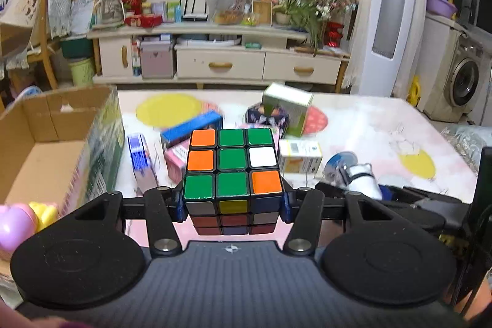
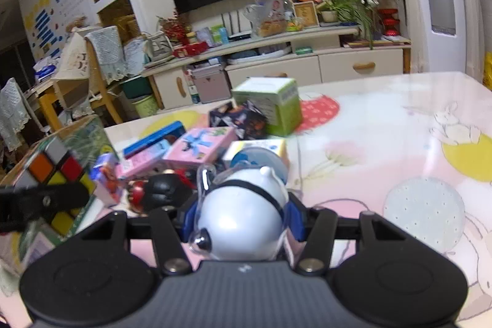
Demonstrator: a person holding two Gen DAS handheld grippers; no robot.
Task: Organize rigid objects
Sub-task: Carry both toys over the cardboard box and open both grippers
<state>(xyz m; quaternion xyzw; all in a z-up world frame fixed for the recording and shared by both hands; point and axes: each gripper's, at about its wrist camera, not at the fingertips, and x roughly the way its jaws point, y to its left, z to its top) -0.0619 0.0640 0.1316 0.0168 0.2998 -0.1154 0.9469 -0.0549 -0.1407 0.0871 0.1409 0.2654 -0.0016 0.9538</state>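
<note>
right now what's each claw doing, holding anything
Left claw: closed on the puzzle cube, held off the table.
Right claw: closed on the white panda-like toy.

Cube (image 1: 232,165) top shows green, orange, white squares; the toy (image 2: 243,214) looks pale blue-white, black-banded

Left wrist view: sits just behind the left tool (image 1: 232,199), looking forward and slightly down along it, close over the tabletop (image 1: 369,125).
Right wrist view: sits just behind the right tool (image 2: 243,220), facing the same way, tilted.
Shared: boxes ahead of both tools, the green box (image 1: 287,108) (image 2: 273,103), and the TV cabinet (image 1: 215,51) (image 2: 276,57) beyond.
</note>
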